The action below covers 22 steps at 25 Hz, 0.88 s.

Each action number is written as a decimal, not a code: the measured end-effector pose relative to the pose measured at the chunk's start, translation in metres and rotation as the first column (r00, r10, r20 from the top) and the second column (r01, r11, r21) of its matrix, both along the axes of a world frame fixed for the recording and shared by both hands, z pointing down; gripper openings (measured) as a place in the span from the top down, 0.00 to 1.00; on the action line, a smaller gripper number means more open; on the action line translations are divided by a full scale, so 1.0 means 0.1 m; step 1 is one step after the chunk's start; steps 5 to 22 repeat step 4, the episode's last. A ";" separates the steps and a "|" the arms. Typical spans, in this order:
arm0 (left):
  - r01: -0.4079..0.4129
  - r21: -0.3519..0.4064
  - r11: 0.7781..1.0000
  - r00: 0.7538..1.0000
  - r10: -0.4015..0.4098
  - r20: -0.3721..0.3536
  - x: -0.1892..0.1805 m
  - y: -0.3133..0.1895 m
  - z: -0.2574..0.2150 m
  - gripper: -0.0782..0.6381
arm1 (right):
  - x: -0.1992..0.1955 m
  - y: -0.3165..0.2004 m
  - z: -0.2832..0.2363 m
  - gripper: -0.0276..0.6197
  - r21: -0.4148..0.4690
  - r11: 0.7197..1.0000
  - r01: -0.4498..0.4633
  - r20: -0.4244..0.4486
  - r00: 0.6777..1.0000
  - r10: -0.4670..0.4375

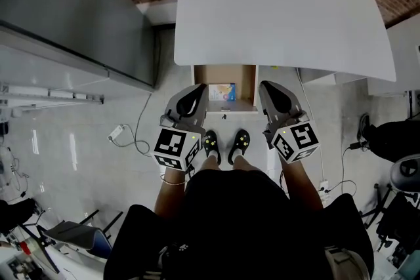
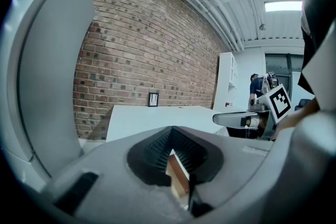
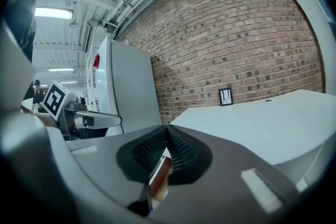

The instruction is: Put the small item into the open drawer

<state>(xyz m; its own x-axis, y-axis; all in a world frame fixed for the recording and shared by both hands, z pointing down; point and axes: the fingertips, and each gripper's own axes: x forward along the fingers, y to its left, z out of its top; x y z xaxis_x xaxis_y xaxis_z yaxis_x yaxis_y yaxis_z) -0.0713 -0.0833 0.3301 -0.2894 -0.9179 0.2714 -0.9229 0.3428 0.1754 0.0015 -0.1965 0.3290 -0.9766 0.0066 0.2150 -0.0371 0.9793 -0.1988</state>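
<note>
Head view: white desk (image 1: 282, 16), (perhaps tiled) floor (image 1: 85, 160)

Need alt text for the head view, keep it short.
Looking down from the head, a person stands at a white table whose wooden drawer is open, with a small box inside. The left claw and right claw are shut and empty, pointing at the drawer's front corners.
</note>
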 end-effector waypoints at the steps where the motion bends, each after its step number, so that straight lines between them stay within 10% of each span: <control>1: -0.001 -0.001 1.000 1.000 0.001 0.001 0.00 0.00 -0.01 0.90 | 0.00 0.00 -0.01 0.94 -0.002 1.000 0.000 0.001 1.000 0.000; 22: -0.005 0.000 1.000 1.000 0.005 0.005 0.01 -0.01 -0.03 0.90 | 0.00 0.01 -0.03 0.94 -0.006 1.000 0.001 0.005 1.000 -0.001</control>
